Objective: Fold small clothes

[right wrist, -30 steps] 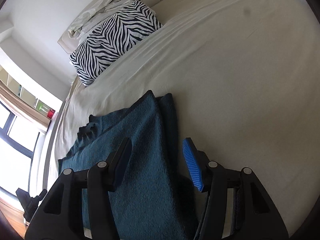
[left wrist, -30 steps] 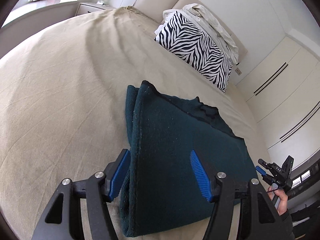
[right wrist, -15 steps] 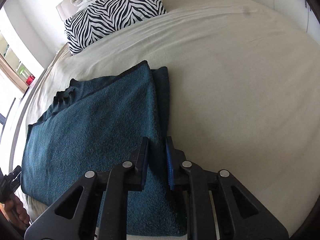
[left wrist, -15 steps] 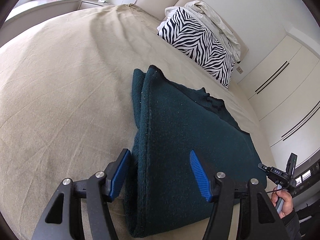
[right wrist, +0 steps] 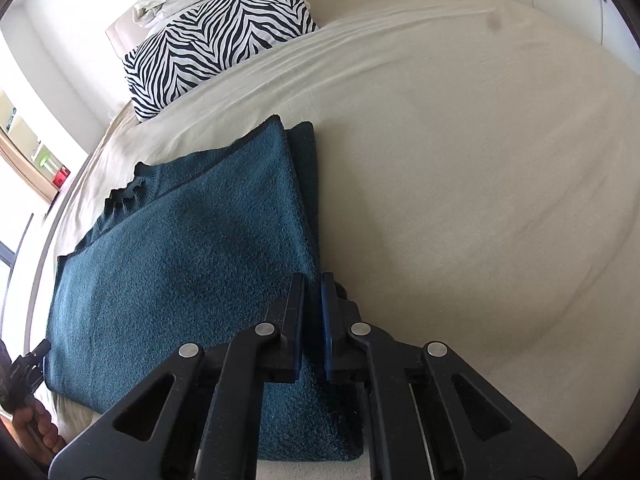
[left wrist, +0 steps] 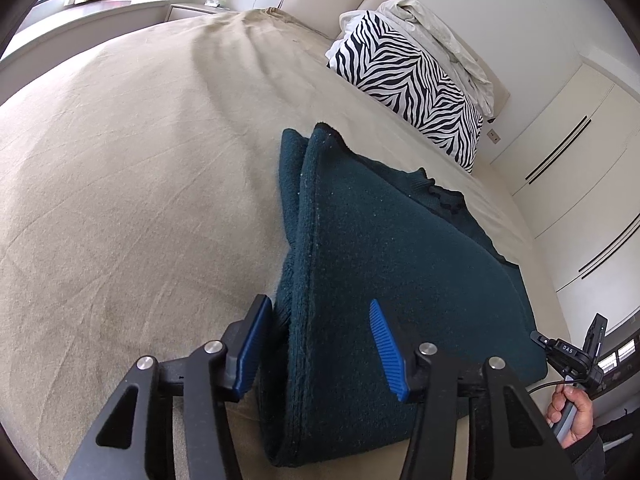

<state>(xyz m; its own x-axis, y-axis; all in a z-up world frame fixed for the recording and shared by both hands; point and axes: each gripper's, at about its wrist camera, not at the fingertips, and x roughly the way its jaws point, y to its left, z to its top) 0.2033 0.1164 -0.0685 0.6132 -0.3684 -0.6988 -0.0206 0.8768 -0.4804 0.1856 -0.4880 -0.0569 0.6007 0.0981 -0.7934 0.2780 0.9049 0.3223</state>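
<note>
A dark teal knitted garment (left wrist: 400,260) (right wrist: 180,260) lies folded in a long strip on the beige bed sheet (left wrist: 120,200). My left gripper (left wrist: 318,304) straddles the garment's thick folded left edge near its front end. Its jaws are closing, the blue pads (left wrist: 384,344) stand apart, and cloth lies between them. My right gripper (right wrist: 312,276) is shut on the garment's right edge near the front corner, where the fabric bunches up a little. Each view shows the other gripper (left wrist: 576,356) (right wrist: 24,364) at the garment's far corner, held by a hand.
A zebra-striped pillow (left wrist: 408,80) (right wrist: 216,44) with crumpled pale bedding (left wrist: 440,36) behind it leans on the padded headboard. White wardrobe doors (left wrist: 580,152) stand to one side, a nightstand (left wrist: 196,10) and a window ledge to the other. The sheet (right wrist: 460,180) spreads wide beside the garment.
The right gripper's jaws went from wide apart to shut on the garment's right edge. The left gripper's pads drew a little closer together around the left edge.
</note>
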